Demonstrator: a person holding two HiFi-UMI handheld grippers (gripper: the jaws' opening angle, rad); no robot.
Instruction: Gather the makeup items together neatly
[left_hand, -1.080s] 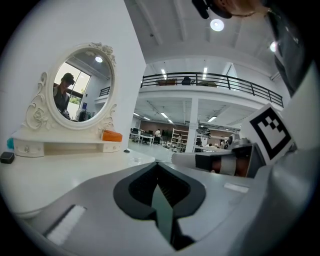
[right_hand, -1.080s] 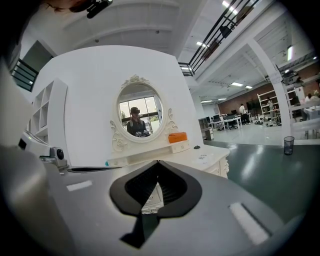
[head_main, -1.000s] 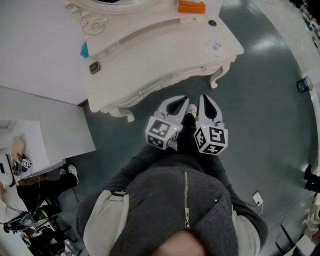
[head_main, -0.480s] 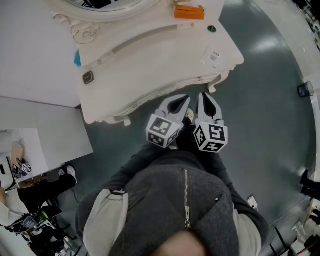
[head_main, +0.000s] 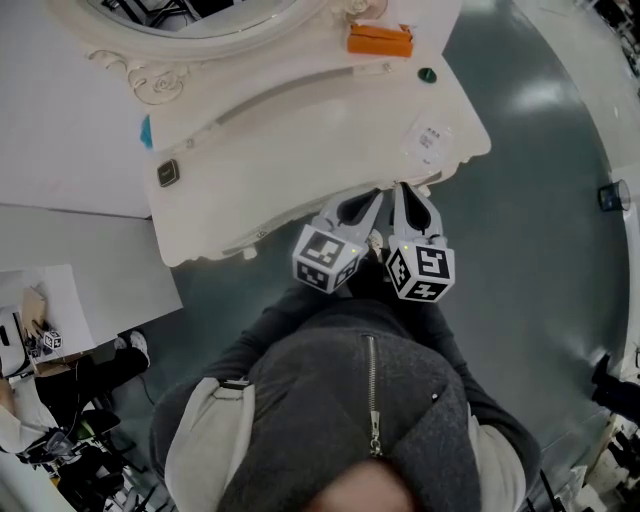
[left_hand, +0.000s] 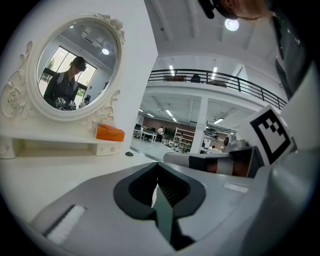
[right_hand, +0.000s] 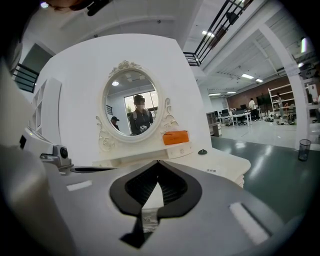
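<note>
On the white dressing table (head_main: 300, 130) lie an orange box (head_main: 379, 40) on the raised shelf, a small dark green round item (head_main: 427, 74), a white printed packet (head_main: 431, 139), a dark square compact (head_main: 167, 172) and a teal item (head_main: 146, 131) at the left edge. My left gripper (head_main: 373, 197) and right gripper (head_main: 403, 189) sit side by side at the table's front edge, both shut and empty. The left gripper view shows the shut left gripper (left_hand: 158, 166), the orange box (left_hand: 110, 132) and the round item (left_hand: 129, 154). The right gripper view shows the shut right gripper (right_hand: 158, 163), the orange box (right_hand: 176, 137) and the round item (right_hand: 202, 151).
An oval mirror (right_hand: 132, 107) in a carved white frame stands at the back of the table against a white wall. Grey-green floor (head_main: 540, 220) spreads to the right. A low white cabinet (head_main: 90, 270) stands to the left, with clutter and a person's legs beyond it.
The table has come closer in the head view. Both gripper tips now reach its front edge instead of hanging over the floor. Both jaws stay shut.
</note>
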